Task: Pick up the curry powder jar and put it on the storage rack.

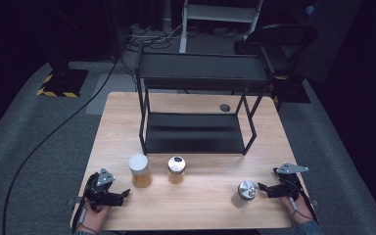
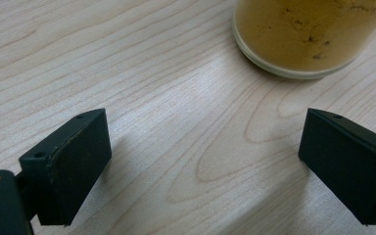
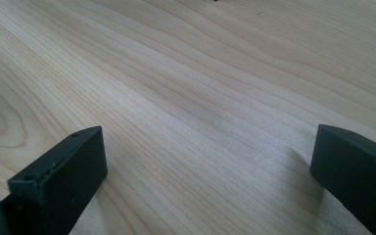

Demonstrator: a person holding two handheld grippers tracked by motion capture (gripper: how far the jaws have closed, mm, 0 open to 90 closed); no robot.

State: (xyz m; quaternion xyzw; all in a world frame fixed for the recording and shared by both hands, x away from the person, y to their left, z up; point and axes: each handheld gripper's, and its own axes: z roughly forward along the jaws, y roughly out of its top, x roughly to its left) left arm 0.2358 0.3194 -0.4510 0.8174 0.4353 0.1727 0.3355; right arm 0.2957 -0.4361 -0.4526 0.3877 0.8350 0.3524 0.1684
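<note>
Jar [image 2: 307, 36] top cut off – left gripper [image 2: 203, 161] view.

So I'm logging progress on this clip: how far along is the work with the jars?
Nothing looks done yet: the white-lidded jar, the small jar and the silver-lidded jar all stand on the table, and both shelves of the black rack look bare. Nothing is in hand: the left gripper and right gripper are open, each beside a jar. Any grasping and moving is left.

Pale wood-grain table [image 1: 196, 205] with a matt sheen; black metal rack [image 1: 196, 132]; clear jar [image 1: 140, 171] of ochre powder; shiny metal-lidded tin [image 1: 247, 190].
</note>
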